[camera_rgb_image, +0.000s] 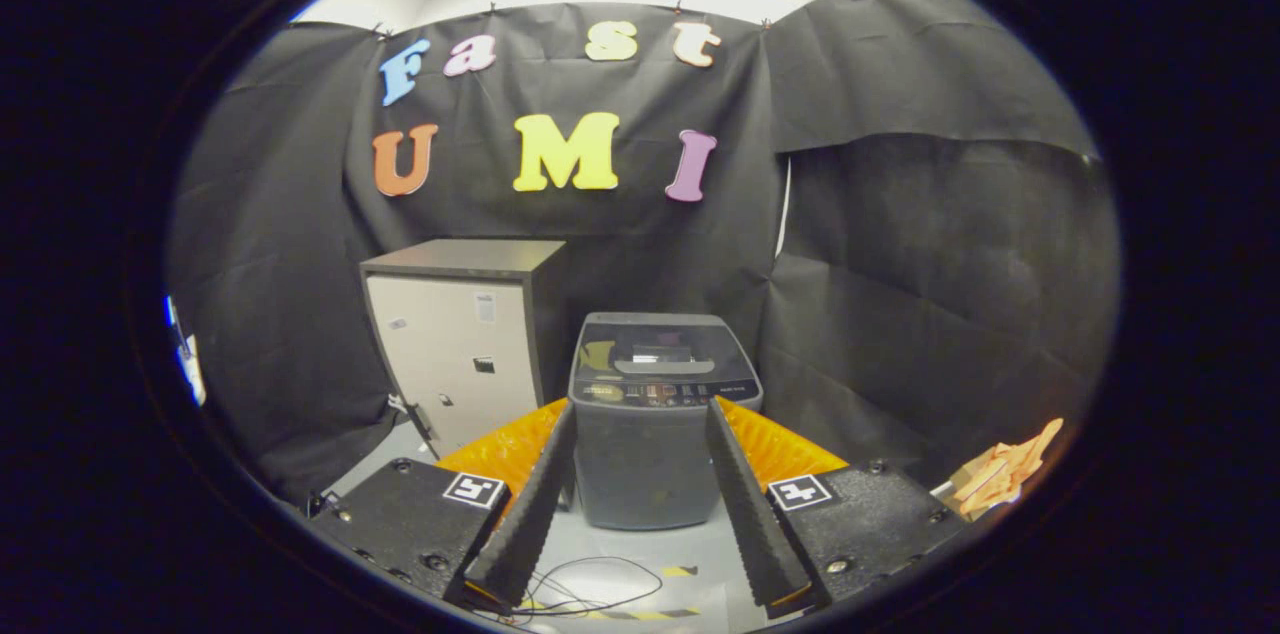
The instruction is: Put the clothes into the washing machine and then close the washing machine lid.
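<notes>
A small dark grey top-loading washing machine (645,454) stands on the floor just ahead of my fingers, seen between them. Its dark lid (655,349) lies flat on top, with the control panel along the front edge. My gripper (640,409) is open, its two fingers spread wide with nothing between them. A crumpled orange cloth (1005,474) lies off to the right of the right finger, on the corner of a pale surface.
A beige cabinet (460,354) with a dark top stands just left of the machine, against the black cloth wall. A thin cable (600,589) loops on the grey floor below the fingers, beside striped floor tape (680,571).
</notes>
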